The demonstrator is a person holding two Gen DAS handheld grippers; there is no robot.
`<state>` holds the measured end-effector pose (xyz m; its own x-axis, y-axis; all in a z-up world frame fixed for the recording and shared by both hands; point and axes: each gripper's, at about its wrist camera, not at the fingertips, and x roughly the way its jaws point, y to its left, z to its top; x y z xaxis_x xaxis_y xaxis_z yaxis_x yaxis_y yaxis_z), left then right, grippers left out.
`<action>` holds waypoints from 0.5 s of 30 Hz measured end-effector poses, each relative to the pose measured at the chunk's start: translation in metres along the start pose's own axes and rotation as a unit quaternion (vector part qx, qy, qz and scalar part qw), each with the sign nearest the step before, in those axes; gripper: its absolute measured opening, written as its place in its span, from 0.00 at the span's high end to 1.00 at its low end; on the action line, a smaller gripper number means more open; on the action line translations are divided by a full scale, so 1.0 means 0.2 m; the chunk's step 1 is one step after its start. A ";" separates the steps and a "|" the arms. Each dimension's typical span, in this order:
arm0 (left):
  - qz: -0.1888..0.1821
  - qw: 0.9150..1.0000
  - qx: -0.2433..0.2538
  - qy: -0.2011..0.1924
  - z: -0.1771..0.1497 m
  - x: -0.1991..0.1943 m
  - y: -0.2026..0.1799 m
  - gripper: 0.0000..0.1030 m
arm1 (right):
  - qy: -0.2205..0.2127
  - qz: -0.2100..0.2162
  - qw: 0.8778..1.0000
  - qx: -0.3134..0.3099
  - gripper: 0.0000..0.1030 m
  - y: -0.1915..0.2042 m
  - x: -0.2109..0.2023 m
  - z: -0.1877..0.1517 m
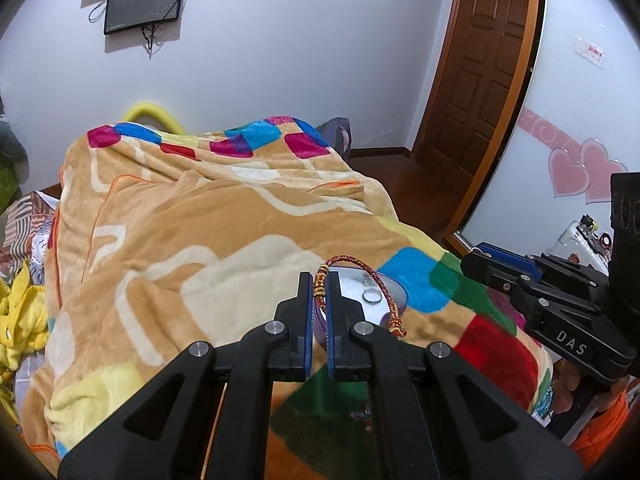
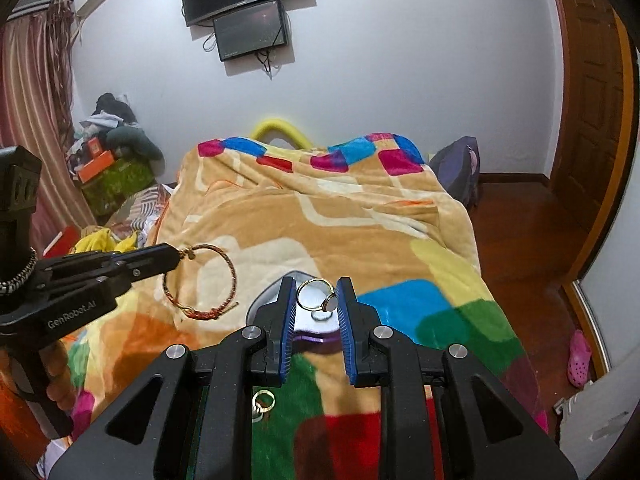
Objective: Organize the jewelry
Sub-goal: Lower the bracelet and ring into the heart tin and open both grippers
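My left gripper (image 1: pixel 319 280) is shut on a red and gold braided bracelet (image 1: pixel 360 280) and holds it above the round purple-rimmed jewelry dish (image 1: pixel 356 288), where a silver ring (image 1: pixel 372 296) lies. From the right wrist view the bracelet (image 2: pixel 200 282) hangs as a loop from the left gripper (image 2: pixel 176 254). My right gripper (image 2: pixel 317 292) is shut on a gold ring (image 2: pixel 316 295) and holds it just over the dish (image 2: pixel 320 326). Another gold ring (image 2: pixel 263 401) lies on the blanket below the right gripper.
The bed is covered by a tan blanket (image 2: pixel 320 220) with coloured squares. Piled clothes and boxes (image 2: pixel 108 152) stand at the left. A wooden door (image 1: pixel 480 80) and wood floor (image 2: pixel 520 232) are on the right. Two screens (image 2: pixel 248 4) hang on the wall.
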<state>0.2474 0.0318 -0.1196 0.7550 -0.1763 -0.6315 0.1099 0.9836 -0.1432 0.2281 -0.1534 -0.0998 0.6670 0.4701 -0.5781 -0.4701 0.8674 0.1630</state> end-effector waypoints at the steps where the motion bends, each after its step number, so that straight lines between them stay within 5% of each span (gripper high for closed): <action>1: 0.000 1.000 0.001 0.002 0.00 0.02 0.00 0.96 | 0.001 0.001 1.000 0.001 0.82 0.00 0.01 0.00; 15: 0.001 0.998 0.009 0.057 -0.03 0.32 0.01 0.96 | 0.068 0.024 0.997 0.004 0.82 -0.02 0.29 -0.04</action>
<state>0.2924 0.0218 -0.1656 0.6774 -0.1775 -0.7138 0.1218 0.9841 -0.1291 0.2627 -0.1304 -0.1408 0.5593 0.4853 -0.6720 -0.4945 0.8460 0.1994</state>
